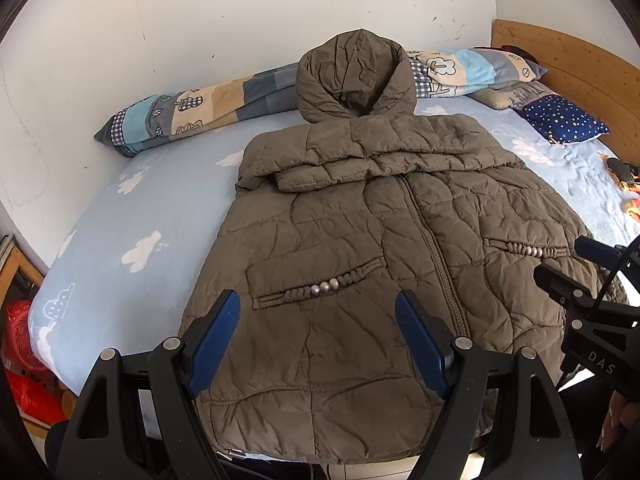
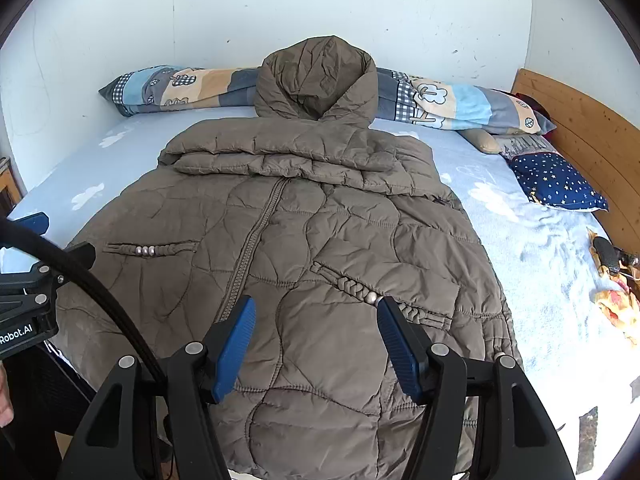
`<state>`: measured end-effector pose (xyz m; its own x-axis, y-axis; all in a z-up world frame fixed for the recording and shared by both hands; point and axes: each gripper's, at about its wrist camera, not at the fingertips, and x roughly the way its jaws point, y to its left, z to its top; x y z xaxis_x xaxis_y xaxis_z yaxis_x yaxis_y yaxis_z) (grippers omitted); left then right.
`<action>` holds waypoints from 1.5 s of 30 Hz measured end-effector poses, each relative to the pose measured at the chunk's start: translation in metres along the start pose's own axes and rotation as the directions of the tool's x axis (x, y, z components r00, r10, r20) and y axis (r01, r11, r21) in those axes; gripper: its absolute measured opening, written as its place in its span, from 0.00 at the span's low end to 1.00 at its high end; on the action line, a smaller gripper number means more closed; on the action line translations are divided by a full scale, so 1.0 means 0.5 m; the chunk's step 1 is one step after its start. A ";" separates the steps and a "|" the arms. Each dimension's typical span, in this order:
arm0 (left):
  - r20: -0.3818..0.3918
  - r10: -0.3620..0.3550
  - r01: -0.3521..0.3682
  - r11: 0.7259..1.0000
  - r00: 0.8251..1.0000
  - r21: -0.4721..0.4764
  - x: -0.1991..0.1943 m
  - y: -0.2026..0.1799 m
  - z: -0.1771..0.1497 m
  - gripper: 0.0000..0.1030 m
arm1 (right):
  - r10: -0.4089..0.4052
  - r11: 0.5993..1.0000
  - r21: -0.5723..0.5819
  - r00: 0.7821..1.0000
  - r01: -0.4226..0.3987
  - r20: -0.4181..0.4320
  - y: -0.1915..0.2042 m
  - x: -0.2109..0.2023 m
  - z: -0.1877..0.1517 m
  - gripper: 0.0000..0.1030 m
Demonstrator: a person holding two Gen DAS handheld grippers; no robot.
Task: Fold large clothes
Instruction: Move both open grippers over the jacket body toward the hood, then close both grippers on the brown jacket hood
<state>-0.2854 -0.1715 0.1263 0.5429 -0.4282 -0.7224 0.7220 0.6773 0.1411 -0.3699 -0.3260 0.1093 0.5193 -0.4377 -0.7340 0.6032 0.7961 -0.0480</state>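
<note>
Brown quilted hooded coat (image 1: pixel 360 248) lies front-up on the bed (image 1: pixel 132 216), zip closed, both sleeves already crossed over the chest in a band just below the hood (image 1: pixel 354 76). Long axis runs hood to hem: the hood points at the far wall and rests against the patchwork pillow roll (image 1: pixel 208 108), while the hem (image 1: pixel 304 440) sits at the near bed edge, right under the tools. Left claw (image 1: pixel 318 340) is open, nothing between its blue pads, hovering over the left pocket area near the hem. Right claw (image 2: pixel 316 344) is also open and empty, over the right pocket with its braided trim (image 2: pixel 360 288); whether either pad brushes the fabric can't be told. Judged step: take the hem and fold the bottom up toward the sleeves. To do it well, I'd drop each claw to a hem corner, well apart and on opposite sides of the zip (image 1: pixel 436 252), and pinch through all layers, since the padding is thick and slippery and a top-layer-only pinch will likely peel the front off the back. Lift both sides together, carry along the long axis toward the hood, and land the hem square across the sleeve band so the sleeves stay put. Risk: puffy fill springs back, so press it flat before letting go. The star pillow (image 2: pixel 560 180) and the toys on the right are well clear of the coat.
</note>
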 end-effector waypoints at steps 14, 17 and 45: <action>0.042 -0.140 0.143 0.987 0.989 -0.071 -0.033 0.086 0.243 0.77 | 0.143 0.990 -0.018 0.987 -0.142 0.074 -0.070 -0.086 0.138 0.65; 0.047 -0.149 0.152 0.985 0.988 -0.082 -0.030 0.111 0.311 0.78 | 0.179 0.984 -0.026 0.979 -0.178 0.093 -0.105 -0.112 0.203 0.66; -0.123 -0.289 0.248 0.931 0.949 -0.267 0.602 0.214 0.806 0.81 | 0.282 0.958 0.076 0.958 -0.278 -0.047 -0.252 0.421 0.785 0.71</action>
<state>0.1282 -0.4691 0.1969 0.2541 -0.5285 -0.8100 0.6924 0.6842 -0.2292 -0.0992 -0.6826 0.2267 0.6393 -0.1760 -0.7485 0.4793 0.8524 0.2090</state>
